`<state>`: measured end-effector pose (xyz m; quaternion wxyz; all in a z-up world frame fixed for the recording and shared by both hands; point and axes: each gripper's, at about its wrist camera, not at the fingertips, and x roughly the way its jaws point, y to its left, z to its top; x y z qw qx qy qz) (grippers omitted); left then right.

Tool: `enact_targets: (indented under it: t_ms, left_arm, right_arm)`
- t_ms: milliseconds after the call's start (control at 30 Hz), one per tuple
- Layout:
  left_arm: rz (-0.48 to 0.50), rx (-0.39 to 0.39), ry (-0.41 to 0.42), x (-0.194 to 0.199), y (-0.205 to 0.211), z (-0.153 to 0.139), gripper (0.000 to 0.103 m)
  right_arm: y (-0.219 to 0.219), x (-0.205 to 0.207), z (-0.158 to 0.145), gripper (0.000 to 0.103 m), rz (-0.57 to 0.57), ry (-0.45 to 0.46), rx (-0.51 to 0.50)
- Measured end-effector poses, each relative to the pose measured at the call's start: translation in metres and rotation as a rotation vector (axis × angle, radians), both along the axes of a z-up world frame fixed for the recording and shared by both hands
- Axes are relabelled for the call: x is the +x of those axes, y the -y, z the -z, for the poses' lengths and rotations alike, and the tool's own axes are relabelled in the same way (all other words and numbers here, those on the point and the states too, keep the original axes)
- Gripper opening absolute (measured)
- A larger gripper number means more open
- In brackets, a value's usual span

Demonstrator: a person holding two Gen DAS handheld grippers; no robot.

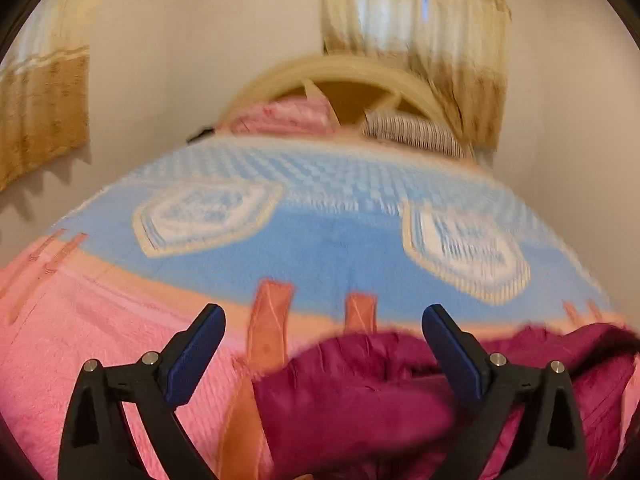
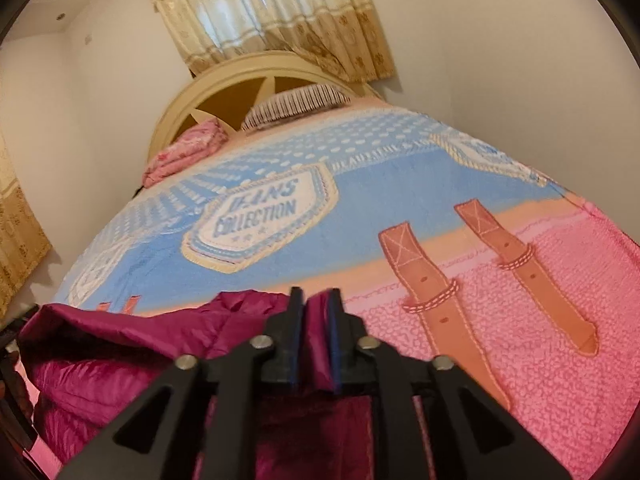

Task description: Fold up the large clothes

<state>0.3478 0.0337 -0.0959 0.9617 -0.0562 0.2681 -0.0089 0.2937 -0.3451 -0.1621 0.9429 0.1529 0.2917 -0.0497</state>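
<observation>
Lying crumpled at the near edge of the bed, the magenta garment [image 1: 360,392] rests on the pink part of the bedspread [image 2: 540,360]; its fabric is shiny and bunched into folds, not spread flat.

Left gripper [image 1: 324,344]: jaws stand wide apart, blue pads facing inward. The garment lies below and between the fingers, but neither pad presses on it. This view is blurred.

Right gripper [image 2: 316,320]: jaws stand narrowly apart with a fold of the magenta fabric rising between the blue pads. Whether the pads actually pinch that fold cannot be told from here; the gap is slim and the cloth fills most of it. The rest of the garment spreads to the left of this gripper, heaped toward the bed's edge.

Surroundings: the bedspread is printed in blue further up, with white badge shapes, one reading "JEANS COLLECTION" [image 2: 260,212], and orange strap motifs [image 2: 424,280] crossing from the blue band into the pink. At the head of the bed stand a cream arched headboard [image 2: 240,80], a striped pillow [image 2: 296,104] and a folded pink cloth [image 2: 188,148] beside it. Beige patterned curtains [image 2: 272,12] hang on the wall behind the headboard.
</observation>
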Motion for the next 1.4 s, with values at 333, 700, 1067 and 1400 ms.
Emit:
enact_targets:
  t_ms: [333, 700, 1067, 1400]
  left_arm:
    - [-0.172, 0.201, 0.114, -0.03, 0.02, -0.014, 0.099]
    - [-0.04, 0.473, 0.005, 0.017, 0.099, 0.046, 0.1]
    - [-0.098, 0.33, -0.213, 0.06, 0.069, 0.107, 0.102]
    - [-0.075, 0.289, -0.265, 0.065, 0.067, 0.114, 0.102]
  right_arm:
    - [-0.028, -0.003, -0.032, 0.069, 0.025, 0.062, -0.087]
    - [-0.132, 0.034, 0.009, 0.075, -0.214, -0.093, -0.263]
    - [-0.122, 0.054, 0.058, 0.078, -0.18, -0.152, -0.248]
    - [-0.123, 0.063, 0.069, 0.081, -0.161, -0.198, -0.245]
